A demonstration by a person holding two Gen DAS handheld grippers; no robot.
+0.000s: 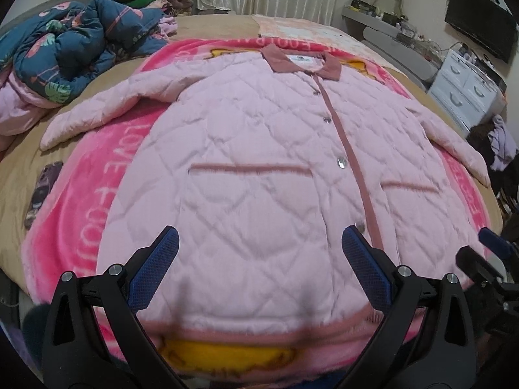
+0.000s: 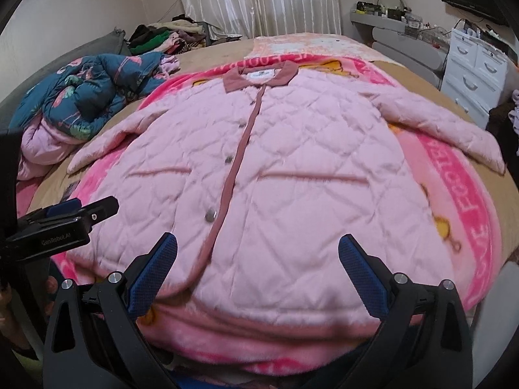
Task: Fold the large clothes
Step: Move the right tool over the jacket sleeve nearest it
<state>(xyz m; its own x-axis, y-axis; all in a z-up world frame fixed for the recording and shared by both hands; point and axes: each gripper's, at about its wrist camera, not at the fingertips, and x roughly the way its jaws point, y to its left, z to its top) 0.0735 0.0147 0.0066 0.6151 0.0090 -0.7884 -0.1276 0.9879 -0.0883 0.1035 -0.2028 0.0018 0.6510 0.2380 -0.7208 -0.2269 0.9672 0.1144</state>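
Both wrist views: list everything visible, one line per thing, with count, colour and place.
quilted jacket: one, pale pink with dusty-rose collar and placket, spread flat, buttoned, sleeves out, on the blanket
blanket: one, bright pink with white lettering, under the jacket
bed: one, tan cover, carrying all of this
duvet: one, teal floral, bunched at the far left
clothes pile: one, mixed dark and green, by the curtain
curtain: one, cream, back wall
drawer unit: one, white, right side
left tool: one, black with blue pads, open, above the hem
right tool: one, same colours, open, above the hem
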